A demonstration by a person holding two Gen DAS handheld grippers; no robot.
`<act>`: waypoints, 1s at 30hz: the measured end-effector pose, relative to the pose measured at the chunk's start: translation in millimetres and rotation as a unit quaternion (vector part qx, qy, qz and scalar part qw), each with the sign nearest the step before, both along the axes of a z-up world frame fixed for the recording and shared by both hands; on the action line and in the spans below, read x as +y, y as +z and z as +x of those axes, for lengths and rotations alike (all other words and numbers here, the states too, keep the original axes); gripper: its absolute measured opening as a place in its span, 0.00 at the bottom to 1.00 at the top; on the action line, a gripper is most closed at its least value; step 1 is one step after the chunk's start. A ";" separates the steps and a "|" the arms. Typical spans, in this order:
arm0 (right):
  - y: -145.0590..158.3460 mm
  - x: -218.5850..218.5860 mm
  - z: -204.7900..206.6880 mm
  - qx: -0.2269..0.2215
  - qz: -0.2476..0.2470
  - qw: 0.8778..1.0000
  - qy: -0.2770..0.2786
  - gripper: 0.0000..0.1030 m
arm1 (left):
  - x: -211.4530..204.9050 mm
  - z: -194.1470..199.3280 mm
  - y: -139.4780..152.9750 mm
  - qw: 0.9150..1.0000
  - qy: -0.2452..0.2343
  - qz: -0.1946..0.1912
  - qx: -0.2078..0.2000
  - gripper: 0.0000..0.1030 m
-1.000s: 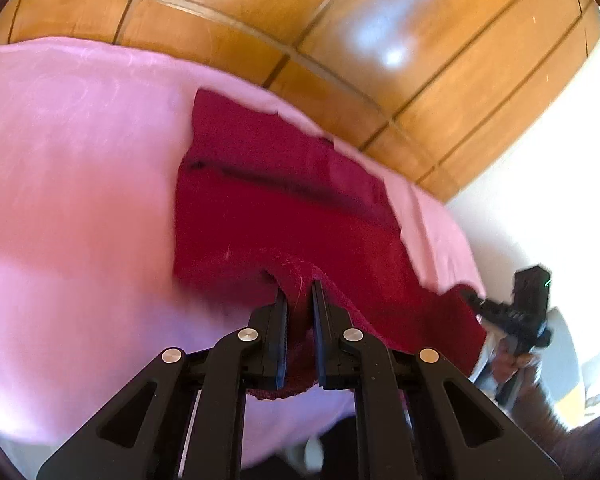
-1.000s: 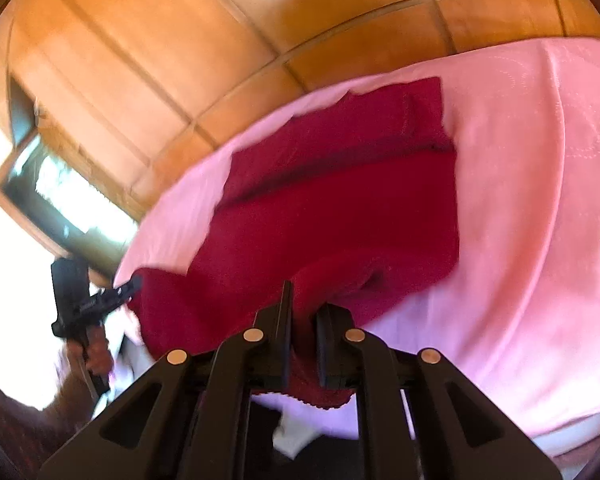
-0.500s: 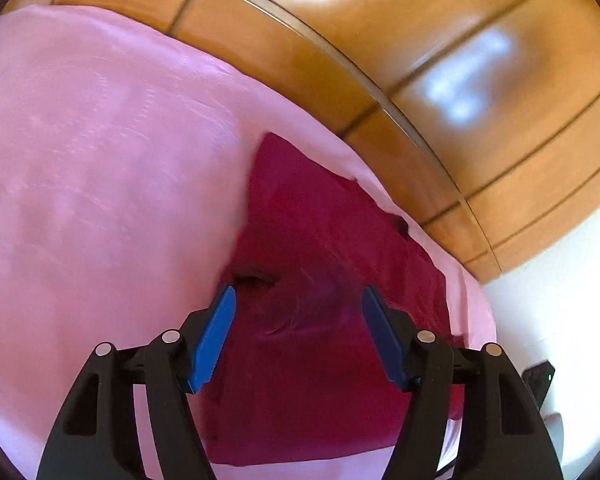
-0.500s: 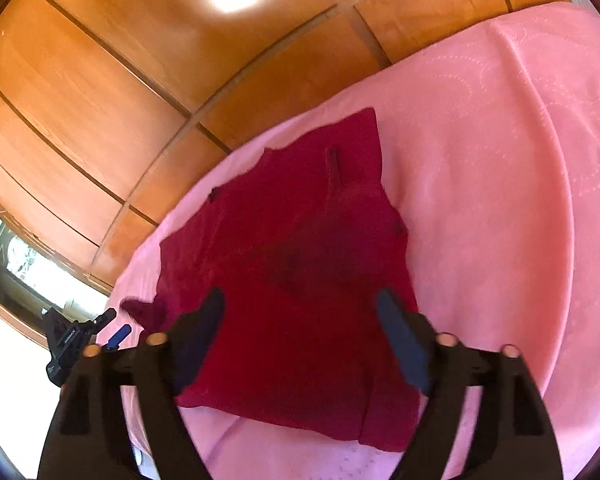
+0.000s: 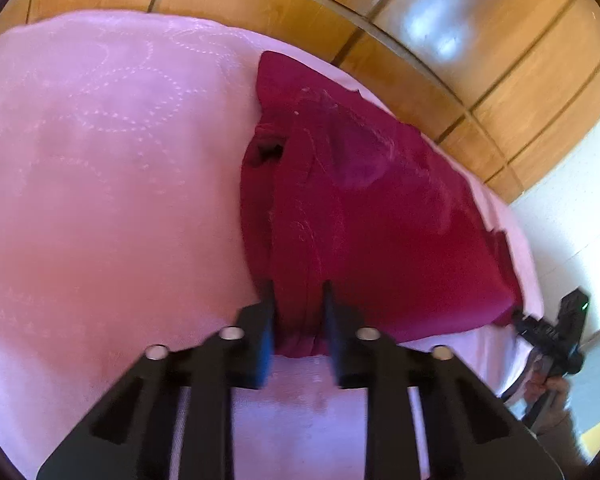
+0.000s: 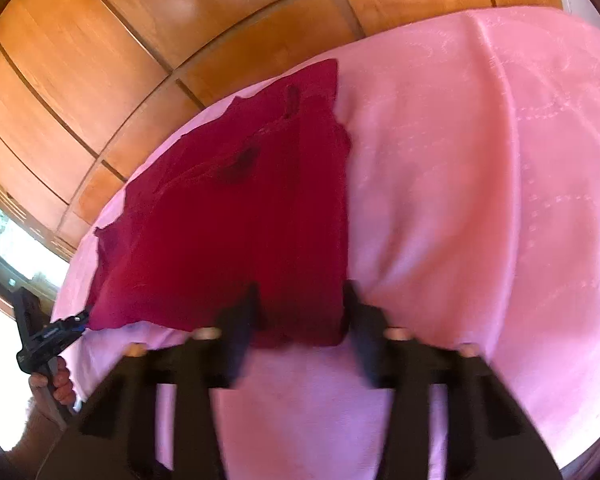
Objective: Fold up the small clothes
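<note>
A dark red knitted garment (image 5: 364, 216) lies folded over on a pink bedspread (image 5: 100, 184); it also shows in the right wrist view (image 6: 240, 232). My left gripper (image 5: 298, 300) is partly open, its fingers either side of the garment's near left corner, with a gap to the cloth. My right gripper (image 6: 300, 304) is open, its fingers straddling the garment's near right corner. The right gripper also shows at the far right of the left wrist view (image 5: 556, 332), and the left gripper at the far left of the right wrist view (image 6: 56, 332).
Wooden wardrobe panels (image 5: 420, 20) stand behind the bed. A white wall (image 5: 580, 184) is at the right. A bright window (image 6: 4, 240) is at the left in the right wrist view. The pink bedspread (image 6: 480, 200) spreads wide to the right of the garment.
A second ago both grippers were shut on the garment's hem and carried it over. They let go and opened wide, then came down at the near edge with narrower gaps.
</note>
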State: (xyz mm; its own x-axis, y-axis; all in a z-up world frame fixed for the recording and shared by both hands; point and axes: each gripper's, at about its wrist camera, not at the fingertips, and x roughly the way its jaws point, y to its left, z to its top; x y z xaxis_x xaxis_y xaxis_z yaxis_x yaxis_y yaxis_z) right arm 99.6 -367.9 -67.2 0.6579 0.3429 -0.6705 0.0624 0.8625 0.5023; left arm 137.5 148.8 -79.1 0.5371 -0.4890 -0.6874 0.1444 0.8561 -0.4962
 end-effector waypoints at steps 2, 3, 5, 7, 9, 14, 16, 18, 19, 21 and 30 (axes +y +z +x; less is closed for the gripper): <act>6.4 3.2 -1.3 -0.006 -0.004 1.000 0.009 0.24 | 4.4 -6.0 6.4 1.000 0.000 0.003 -0.006 0.12; 12.2 3.9 -5.5 -0.011 -0.003 1.000 0.015 0.24 | 4.8 -10.6 9.6 1.000 -0.004 0.009 -0.009 0.11; 19.1 3.9 -13.0 -0.015 -0.001 1.000 0.025 0.23 | 6.8 -21.4 13.3 1.000 -0.012 0.014 -0.012 0.10; 23.0 3.2 -23.6 -0.011 -0.002 0.999 0.037 0.23 | 5.8 -31.5 15.4 1.000 -0.019 0.013 -0.010 0.10; 23.4 3.9 -36.9 -0.001 -0.011 0.999 0.049 0.23 | 9.4 -42.8 15.9 1.000 -0.023 0.007 -0.002 0.10; 10.9 8.8 -66.1 0.033 -0.027 0.997 0.064 0.23 | 10.3 -82.0 8.2 0.999 -0.034 0.007 0.021 0.10; 6.2 11.0 -67.7 0.042 -0.031 0.997 0.065 0.24 | 8.7 -91.5 8.3 0.999 -0.035 0.022 0.021 0.12; 8.9 10.3 -62.3 0.040 -0.036 0.997 0.060 0.35 | 10.4 -88.1 13.0 0.999 -0.023 0.029 0.016 0.26; 11.5 9.1 -59.3 0.037 -0.039 0.997 0.055 0.43 | 12.3 -86.0 16.3 0.999 -0.020 0.028 0.011 0.31; 20.9 8.4 -53.5 0.021 -0.058 0.997 0.044 0.55 | 17.5 -78.9 25.9 0.999 -0.006 0.032 -0.009 0.41; 33.5 18.5 3.2 -0.003 -0.122 0.992 0.032 0.55 | -17.8 -20.8 41.4 0.994 -0.048 0.074 -0.060 0.54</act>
